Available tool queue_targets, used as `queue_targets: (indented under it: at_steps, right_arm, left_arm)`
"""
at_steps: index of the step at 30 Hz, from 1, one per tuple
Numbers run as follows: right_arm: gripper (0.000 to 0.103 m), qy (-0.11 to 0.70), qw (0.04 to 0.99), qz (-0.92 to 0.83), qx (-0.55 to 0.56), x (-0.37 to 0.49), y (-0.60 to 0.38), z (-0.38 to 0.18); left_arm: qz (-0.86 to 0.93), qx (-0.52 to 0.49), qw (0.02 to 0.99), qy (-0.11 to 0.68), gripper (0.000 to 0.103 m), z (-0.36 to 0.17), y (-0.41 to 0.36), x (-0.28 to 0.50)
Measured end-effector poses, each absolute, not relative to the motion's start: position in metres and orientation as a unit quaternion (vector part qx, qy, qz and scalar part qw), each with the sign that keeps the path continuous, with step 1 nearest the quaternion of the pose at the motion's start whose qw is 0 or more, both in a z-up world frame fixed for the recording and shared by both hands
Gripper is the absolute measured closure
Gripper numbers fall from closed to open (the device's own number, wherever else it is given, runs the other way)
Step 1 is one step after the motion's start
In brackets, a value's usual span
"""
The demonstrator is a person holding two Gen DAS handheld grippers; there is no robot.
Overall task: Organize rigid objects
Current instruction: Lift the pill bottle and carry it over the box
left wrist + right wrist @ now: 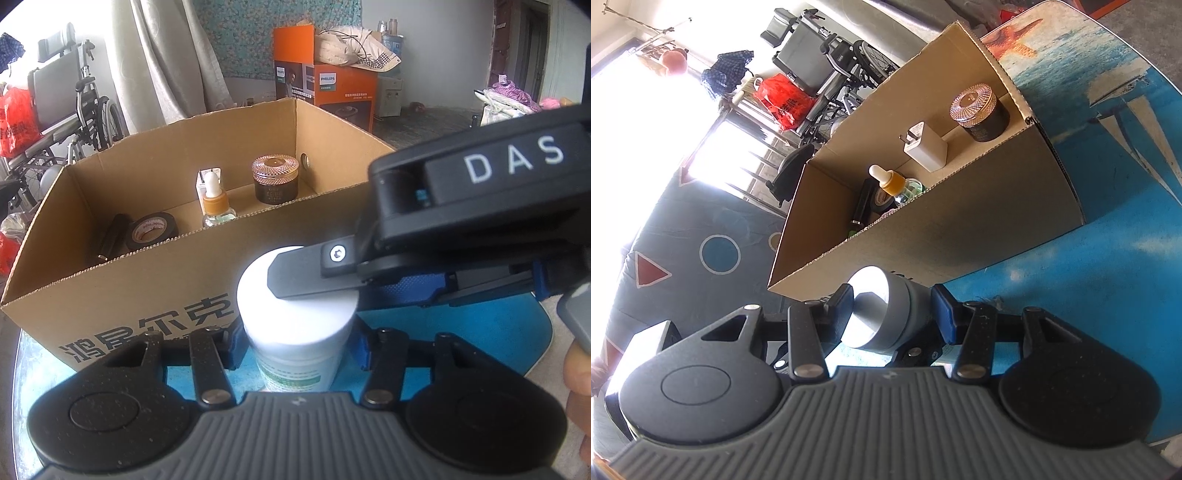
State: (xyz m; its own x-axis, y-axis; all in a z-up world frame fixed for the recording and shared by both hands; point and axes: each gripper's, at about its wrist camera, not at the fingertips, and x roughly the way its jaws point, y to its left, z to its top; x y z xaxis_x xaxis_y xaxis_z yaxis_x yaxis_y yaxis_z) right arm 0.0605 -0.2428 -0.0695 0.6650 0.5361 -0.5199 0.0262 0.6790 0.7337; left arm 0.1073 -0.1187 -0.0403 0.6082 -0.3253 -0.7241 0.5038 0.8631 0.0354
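White plastic forms the round bottle (295, 314), a smooth cylinder with a broad cap and a green-and-white printed label whose text is too small to read; it stands on the blue printed table (480, 332), just in front of the cardboard box (147, 302). The left gripper (295, 343) pinches the bottle body below the cap, one blue pad on each side. The right gripper (892, 314), seen from the left wrist as a black housing lettered "DAS", reaches in from the right and clamps the cap, one finger lying flat across its top. The box is corrugated brown card with black Chinese characters on its near wall. Inside stand a dark jar with a ribbed copper-toned lid (275, 179), an amber-collared dropper bottle (216, 205), a white charger block (925, 147) and a black tape roll (151, 230). An orange carton (325, 81) behind reads "PHILIPS"
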Motion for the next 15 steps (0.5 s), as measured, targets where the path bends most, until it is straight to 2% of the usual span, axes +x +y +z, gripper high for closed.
queue_targets:
  at_steps: [8, 15]
  right_arm:
    - [0.057, 0.365, 0.842, 0.171, 0.359, 0.050, -0.243, -0.056]
    - [0.055, 0.299, 0.873, 0.203, 0.327, 0.028, -0.239, -0.006]
  left_arm:
    - [-0.227, 0.125, 0.897, 0.359, 0.049, -0.022, -0.119, 0.093]
    - [-0.222, 0.131, 0.919, 0.299, 0.049, 0.028, -0.117, 0.073]
